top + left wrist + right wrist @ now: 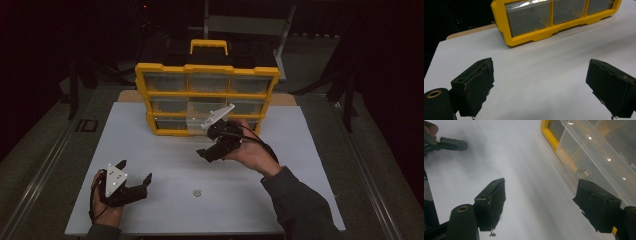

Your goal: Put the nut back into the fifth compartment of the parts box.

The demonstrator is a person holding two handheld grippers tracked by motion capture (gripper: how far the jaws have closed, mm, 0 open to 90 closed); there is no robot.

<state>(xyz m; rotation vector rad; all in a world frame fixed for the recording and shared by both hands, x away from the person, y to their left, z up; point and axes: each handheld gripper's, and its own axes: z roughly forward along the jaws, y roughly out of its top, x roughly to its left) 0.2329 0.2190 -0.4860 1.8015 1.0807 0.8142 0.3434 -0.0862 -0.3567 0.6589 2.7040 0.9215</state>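
No text or label can be read.

High view: fixed, above the person's side, facing forward and down. The yellow organizer (207, 95) stands mid-frame at the far edge of the white tabletop (165, 165); dark room behind it.

Left gripper view: rides low and close over the tabletop (544, 65), well short of the organizer (529, 37). Faces its left end and bottom row of drawers, at the top of the frame.

Right gripper view: very near the organizer (549, 135), strongly rolled, so the yellow edge runs diagonally at the upper right. A clear drawer (599, 155) sticks out beside the lens.

Shared: all three take in the organizer's bottom row and the tabletop in front of it.
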